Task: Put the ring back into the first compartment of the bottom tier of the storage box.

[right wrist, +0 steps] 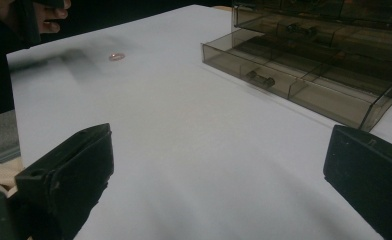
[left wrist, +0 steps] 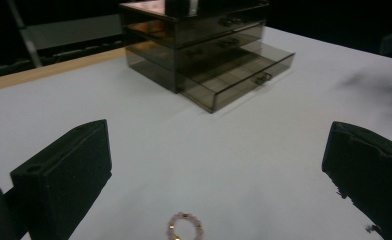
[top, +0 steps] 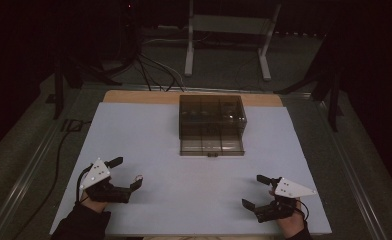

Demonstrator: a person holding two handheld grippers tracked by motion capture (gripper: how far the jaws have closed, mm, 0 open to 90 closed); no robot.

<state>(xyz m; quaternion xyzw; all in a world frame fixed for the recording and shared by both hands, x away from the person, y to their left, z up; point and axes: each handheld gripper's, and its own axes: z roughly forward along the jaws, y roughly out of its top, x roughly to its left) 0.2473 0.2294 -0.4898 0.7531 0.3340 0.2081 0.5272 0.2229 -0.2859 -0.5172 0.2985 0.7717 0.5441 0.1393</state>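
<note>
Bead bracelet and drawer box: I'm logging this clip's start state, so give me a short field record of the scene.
surface: white table
organizer: smoky clear drawer box at the far middle of the table
bottom drawer: pulled out, divided into compartments
bracelet: small pink bead bracelet lying flat on the table, between the left gripper's jaws, untouched
left gripper: jaws wide apart, holding nothing
right gripper: jaws wide apart, holding nothing
</note>
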